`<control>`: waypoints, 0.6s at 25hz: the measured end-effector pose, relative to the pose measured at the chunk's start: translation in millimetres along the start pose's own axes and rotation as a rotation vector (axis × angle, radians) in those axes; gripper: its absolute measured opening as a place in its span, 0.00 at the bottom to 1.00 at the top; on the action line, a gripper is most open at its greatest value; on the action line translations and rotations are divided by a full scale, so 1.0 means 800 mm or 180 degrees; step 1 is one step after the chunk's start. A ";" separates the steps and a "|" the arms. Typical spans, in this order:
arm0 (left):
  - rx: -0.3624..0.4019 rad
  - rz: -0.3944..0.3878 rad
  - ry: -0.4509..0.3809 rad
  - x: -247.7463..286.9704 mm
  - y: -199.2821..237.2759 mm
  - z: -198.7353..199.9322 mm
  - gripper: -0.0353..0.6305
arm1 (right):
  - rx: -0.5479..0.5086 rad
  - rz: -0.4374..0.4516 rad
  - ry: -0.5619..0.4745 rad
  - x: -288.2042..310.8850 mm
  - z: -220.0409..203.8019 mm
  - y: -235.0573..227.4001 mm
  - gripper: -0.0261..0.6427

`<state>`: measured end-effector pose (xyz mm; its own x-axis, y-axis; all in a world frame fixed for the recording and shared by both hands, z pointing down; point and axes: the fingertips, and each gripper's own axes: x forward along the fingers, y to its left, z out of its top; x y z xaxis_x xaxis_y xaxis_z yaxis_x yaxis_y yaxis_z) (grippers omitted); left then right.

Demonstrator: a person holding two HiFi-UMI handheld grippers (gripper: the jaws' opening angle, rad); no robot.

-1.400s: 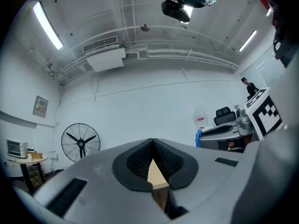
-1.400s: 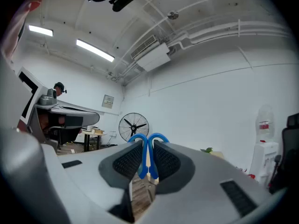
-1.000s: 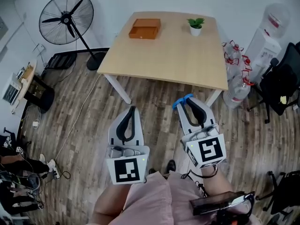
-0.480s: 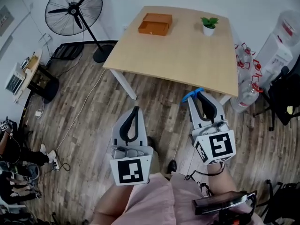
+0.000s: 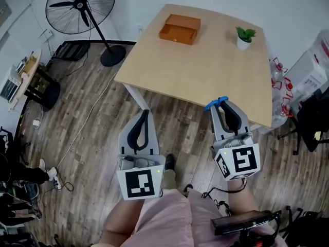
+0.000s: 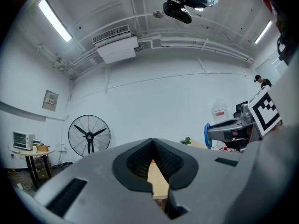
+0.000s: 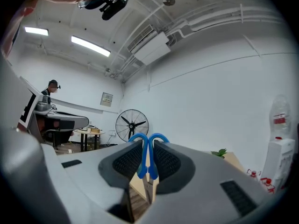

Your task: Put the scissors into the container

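The right tool (image 5: 223, 107) clamped the blue scissors (image 5: 216, 104); the left tool (image 5: 145, 113) was closed, empty. Both had drawn nearer the worktop (image 5: 205, 66), whose orange container (image 5: 180, 29) remained well ahead.

Left tool (image 5: 145, 113) and right tool (image 5: 222, 105): light grey shells, black ribbed pads, and a marker cube (image 5: 140, 183) on each in a black-and-white square pattern. Scissors (image 7: 141, 169) between the right tool's pads: blue handles. Tabletop (image 5: 205, 71) ahead of the tools: pale wood. Container (image 5: 180, 29) on it: orange-brown. Plant (image 5: 244, 37): green leaves, white pot. Floor (image 5: 92, 138) beneath the tools: grey-brown plank pattern. Fan (image 5: 77, 4) ahead-left of the left tool: black.
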<state>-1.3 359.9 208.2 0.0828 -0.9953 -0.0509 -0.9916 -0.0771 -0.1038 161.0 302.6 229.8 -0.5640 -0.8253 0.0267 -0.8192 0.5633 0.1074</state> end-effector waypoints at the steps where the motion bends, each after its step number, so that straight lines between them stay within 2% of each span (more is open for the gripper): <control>1: -0.0004 -0.0027 0.0015 0.014 0.009 -0.004 0.06 | 0.0003 -0.0014 0.0006 0.018 0.000 0.000 0.16; 9: -0.0033 -0.0194 -0.0050 0.113 0.079 -0.007 0.06 | -0.0060 -0.0146 -0.0033 0.136 0.021 -0.003 0.16; 15: -0.0065 -0.0259 -0.0152 0.154 0.119 -0.004 0.06 | -0.0164 -0.0208 -0.0092 0.189 0.041 0.003 0.16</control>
<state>-86.2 229.8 195.3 0.1674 -0.9817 -0.0906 -0.9832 -0.1594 -0.0892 70.5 180.5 201.2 -0.5130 -0.8583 -0.0106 -0.8483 0.5050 0.1590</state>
